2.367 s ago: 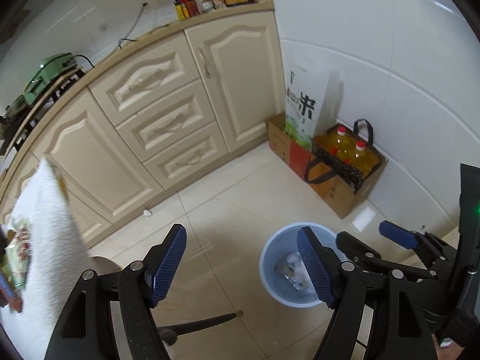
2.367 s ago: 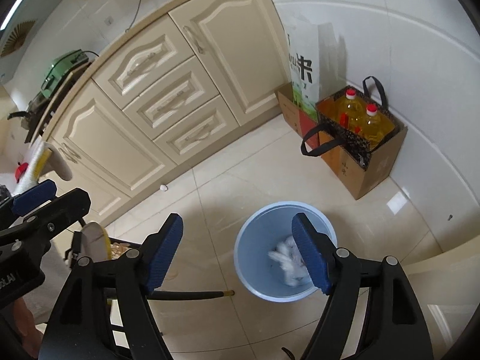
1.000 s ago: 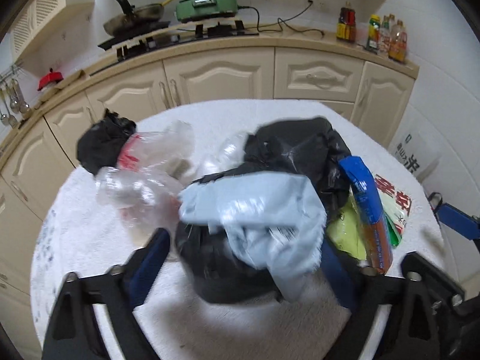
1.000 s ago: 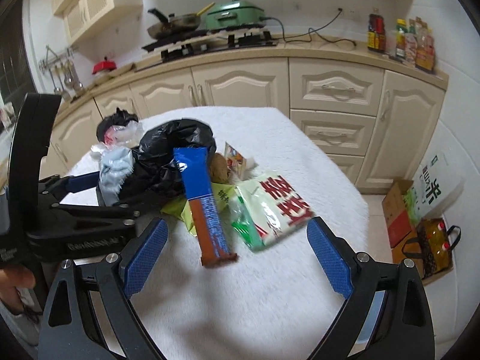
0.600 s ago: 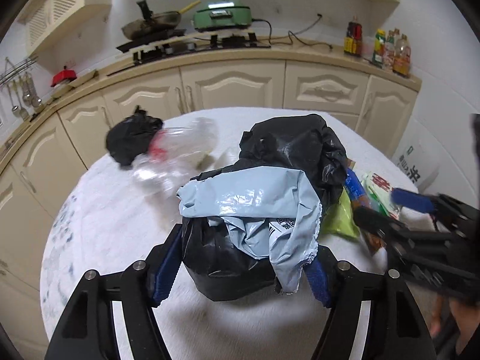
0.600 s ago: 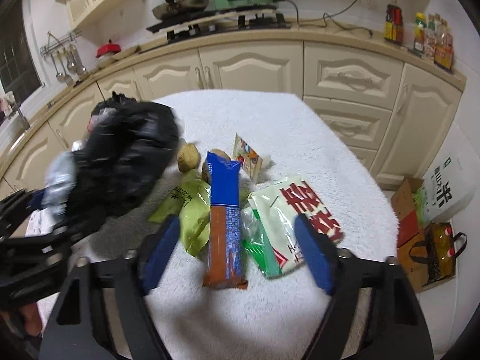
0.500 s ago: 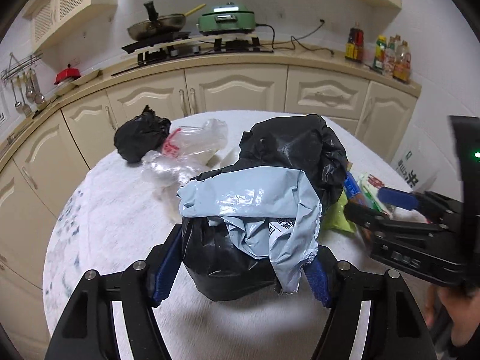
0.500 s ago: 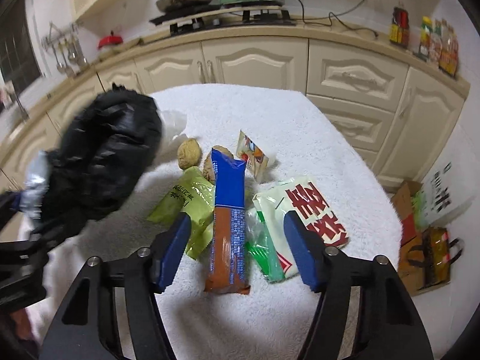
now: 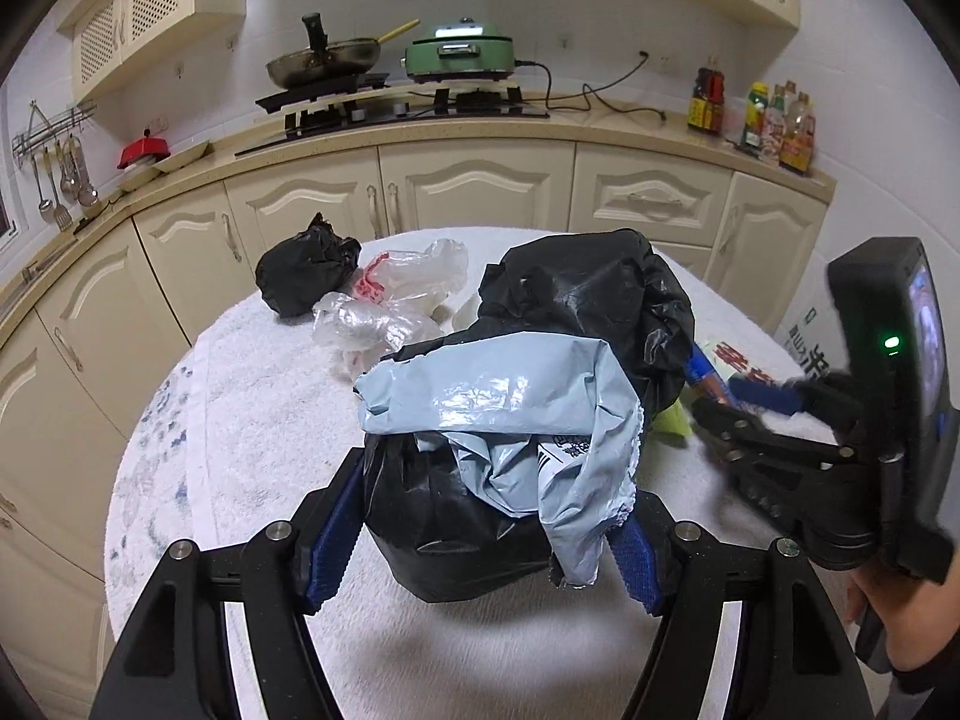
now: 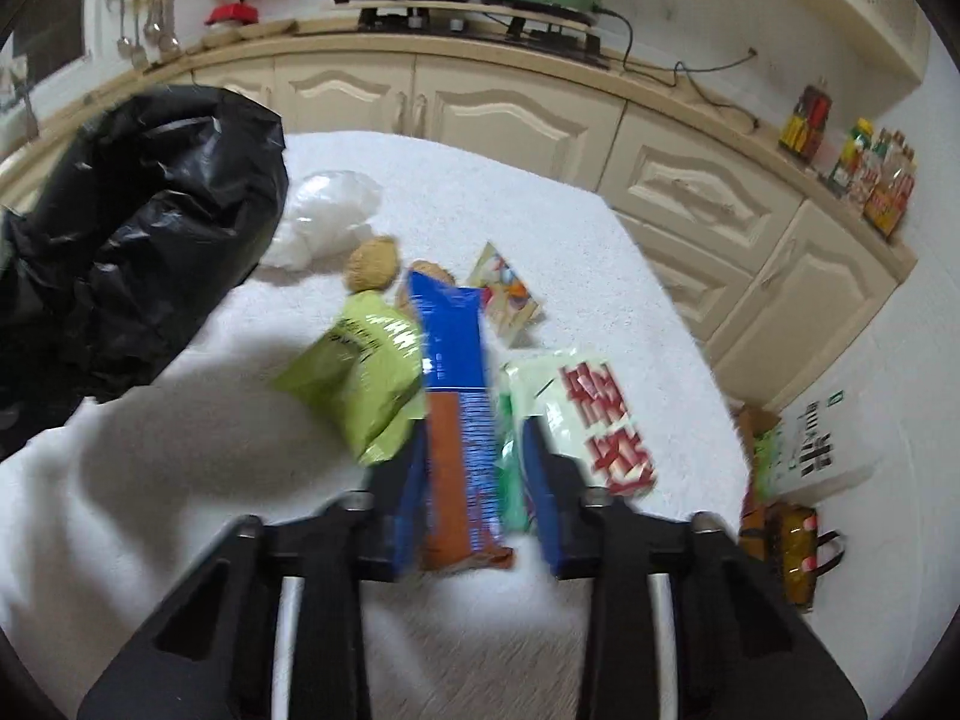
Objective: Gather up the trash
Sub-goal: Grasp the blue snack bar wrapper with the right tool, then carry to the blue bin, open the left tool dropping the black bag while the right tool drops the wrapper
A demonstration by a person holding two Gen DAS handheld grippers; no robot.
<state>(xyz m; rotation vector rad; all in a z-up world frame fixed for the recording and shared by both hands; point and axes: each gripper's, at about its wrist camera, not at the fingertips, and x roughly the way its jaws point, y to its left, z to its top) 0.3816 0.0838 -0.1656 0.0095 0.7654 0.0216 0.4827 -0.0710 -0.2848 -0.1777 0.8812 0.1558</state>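
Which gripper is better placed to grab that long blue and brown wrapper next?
Right. The right gripper already straddles the blue and brown wrapper; the left gripper is full with the black trash bag.

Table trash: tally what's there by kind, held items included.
Black plastic bags: 2
Pale blue plastic mailer: 1
Clear plastic bags: 1 clump
Printed wrappers: 4
Brown round lumps: 2
Total: 10

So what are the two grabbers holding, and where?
Left gripper clamps the black-and-grey bag bundle at its bottom; right gripper is closed on the blue-and-brown wrapper at its brown end.
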